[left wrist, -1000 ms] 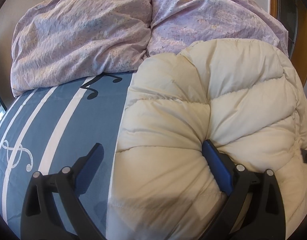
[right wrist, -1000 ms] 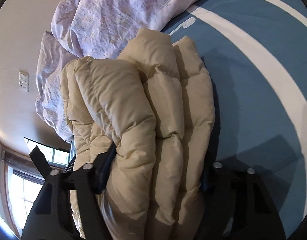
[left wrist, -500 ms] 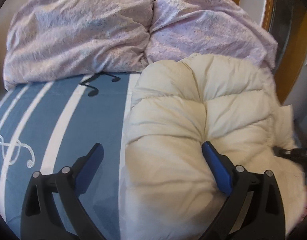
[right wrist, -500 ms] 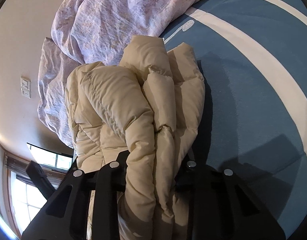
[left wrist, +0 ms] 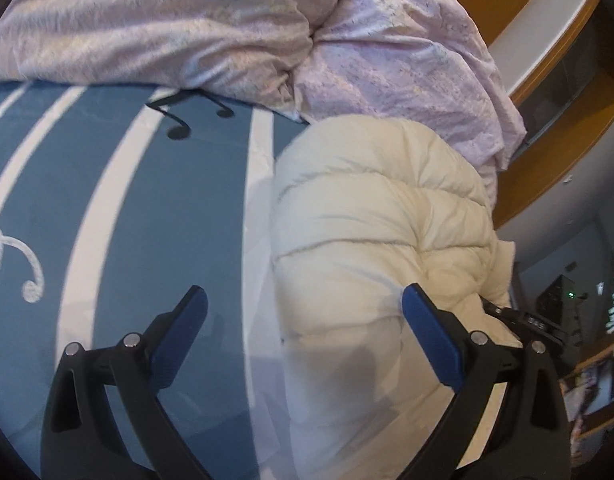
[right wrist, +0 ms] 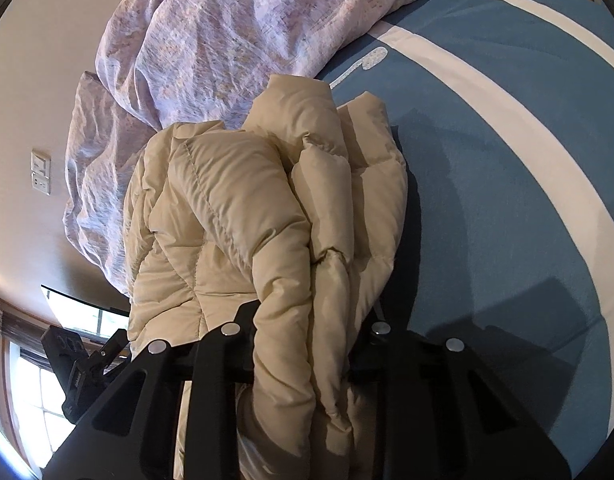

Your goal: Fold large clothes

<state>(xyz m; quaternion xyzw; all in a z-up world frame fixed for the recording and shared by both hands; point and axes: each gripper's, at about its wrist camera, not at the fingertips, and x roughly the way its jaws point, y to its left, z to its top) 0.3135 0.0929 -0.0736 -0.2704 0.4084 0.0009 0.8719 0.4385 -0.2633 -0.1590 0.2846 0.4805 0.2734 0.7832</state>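
A cream puffer jacket (left wrist: 379, 208) lies bunched in folds on the blue striped bed sheet (left wrist: 179, 200). My left gripper (left wrist: 303, 292) is open and wide, hovering over the jacket's left edge. Its right finger rests near the puffy fabric and its left finger is above bare sheet. In the right wrist view the jacket (right wrist: 227, 200) is gathered in thick layers, and my right gripper (right wrist: 311, 312) is shut on those layers, which bulge between the black fingers. The pads are hidden by fabric. The right gripper's body (left wrist: 527, 320) shows beyond the jacket in the left wrist view.
A crumpled lilac duvet (left wrist: 187, 28) is heaped along the far side of the bed, touching the jacket's far end (right wrist: 227, 20). A wooden headboard (left wrist: 547, 120) rises at the right. Bare sheet (right wrist: 507, 200) stretches right of the jacket. A wall and window are at left.
My right gripper's jaws have closed in on the bunched jacket layers. The left gripper has swung and rolled, so the jacket now sits further right in its view.
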